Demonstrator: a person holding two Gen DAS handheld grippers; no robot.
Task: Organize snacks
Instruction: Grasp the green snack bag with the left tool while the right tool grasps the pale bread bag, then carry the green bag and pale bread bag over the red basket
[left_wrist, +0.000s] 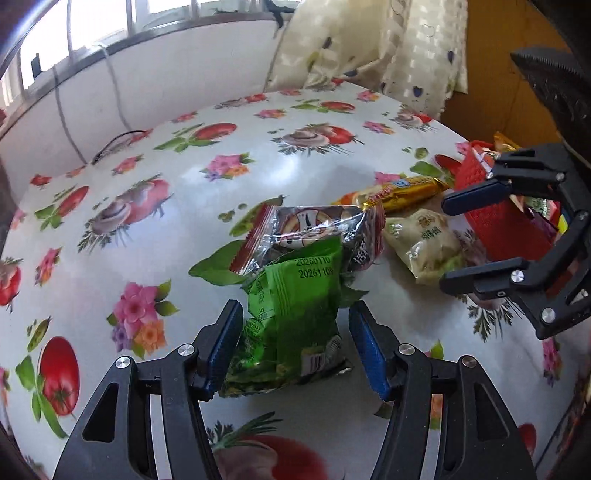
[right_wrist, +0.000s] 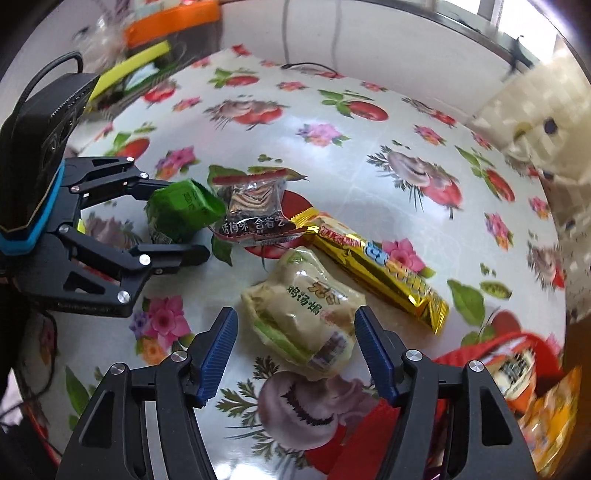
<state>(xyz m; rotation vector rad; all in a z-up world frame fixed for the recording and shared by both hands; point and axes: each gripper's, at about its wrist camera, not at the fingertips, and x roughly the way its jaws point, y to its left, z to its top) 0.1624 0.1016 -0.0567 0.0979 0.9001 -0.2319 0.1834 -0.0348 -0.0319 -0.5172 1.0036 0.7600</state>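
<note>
A green snack packet lies on the flowered tablecloth between the fingers of my left gripper, which is open around it; the left finger looks close to or touching it. It also shows in the right wrist view. My right gripper is open around a pale beige snack bag, also seen in the left wrist view. A silver and red packet and a long gold bar lie between them. A red basket with snacks stands at the right.
The round table has a tomato and flower cloth. A white wall and window run behind it, with a patterned curtain at the back. An orange box and yellow items sit beyond the table's far left in the right wrist view.
</note>
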